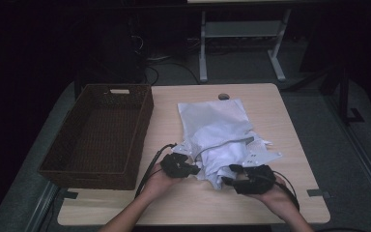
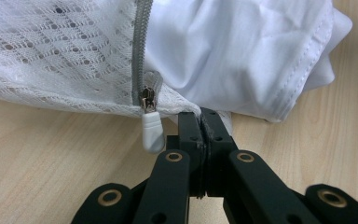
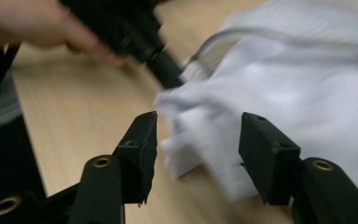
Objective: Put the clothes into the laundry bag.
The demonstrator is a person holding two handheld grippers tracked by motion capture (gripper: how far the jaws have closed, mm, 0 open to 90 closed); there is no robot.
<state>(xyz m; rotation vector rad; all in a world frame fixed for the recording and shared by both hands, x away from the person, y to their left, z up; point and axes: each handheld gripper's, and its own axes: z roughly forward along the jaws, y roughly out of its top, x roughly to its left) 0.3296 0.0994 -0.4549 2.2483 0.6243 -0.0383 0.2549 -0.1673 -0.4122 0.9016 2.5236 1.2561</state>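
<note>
Lying right of the wicker basket on the surface: mesh laundry bag with white garment spilling out. Pinching the bag's edge beside the zipper pull, left tongs fully closed. Hovering wide open at the garment's near edge, right tongs, gripping nothing.

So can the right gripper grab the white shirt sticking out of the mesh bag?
Probably yes. The right gripper is open, and the white shirt lies straight ahead between its jaws with nothing in between. The left gripper pinches the mesh bag off to one side.
</note>
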